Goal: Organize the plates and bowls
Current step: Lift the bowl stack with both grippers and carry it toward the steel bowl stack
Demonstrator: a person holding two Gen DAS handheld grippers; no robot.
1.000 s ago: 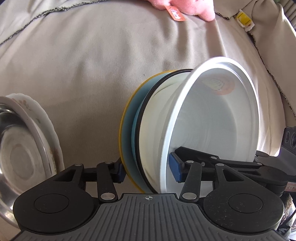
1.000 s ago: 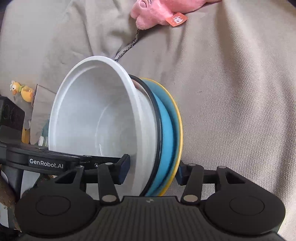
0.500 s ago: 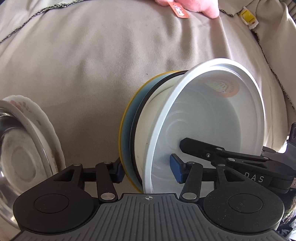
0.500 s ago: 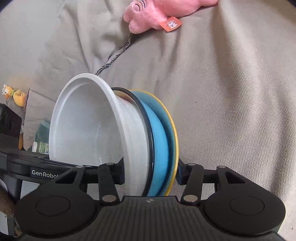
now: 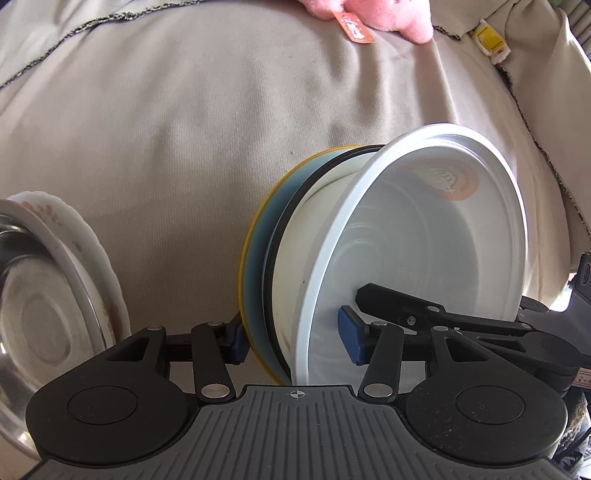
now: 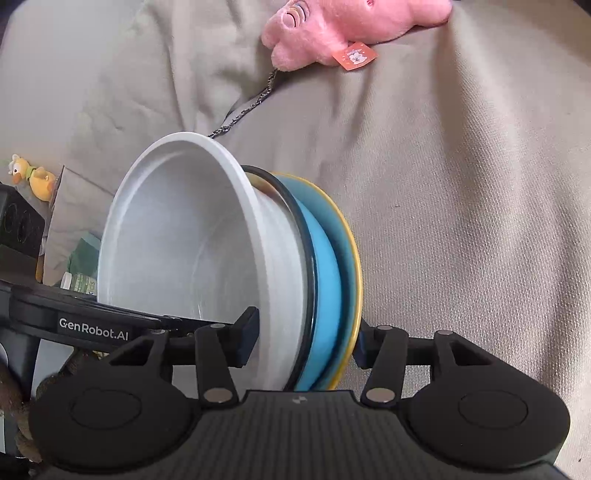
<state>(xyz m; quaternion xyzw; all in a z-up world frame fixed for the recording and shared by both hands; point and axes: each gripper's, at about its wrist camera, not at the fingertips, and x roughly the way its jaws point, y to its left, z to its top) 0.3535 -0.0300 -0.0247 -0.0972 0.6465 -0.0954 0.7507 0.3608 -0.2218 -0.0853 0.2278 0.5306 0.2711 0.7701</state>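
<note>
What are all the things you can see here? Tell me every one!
white bowl: 1, white with an orange sticker, on top of the held stack
black-rimmed dish: 1, white with a black rim, under the white bowl
blue plate: 1, blue with a yellow rim, at the bottom of the stack
flowered plate: 1, white with pink flowers, far left
steel bowl: 1, silver, sitting in the flowered plate
pink plush toy: 1, pink with an orange tag, far end of the cloth
duck toy: 1, yellow, left edge
cloth: 1, beige, under everything
left tongs: 1, black, around the stack
right tongs: 1, black, around the stack
</note>
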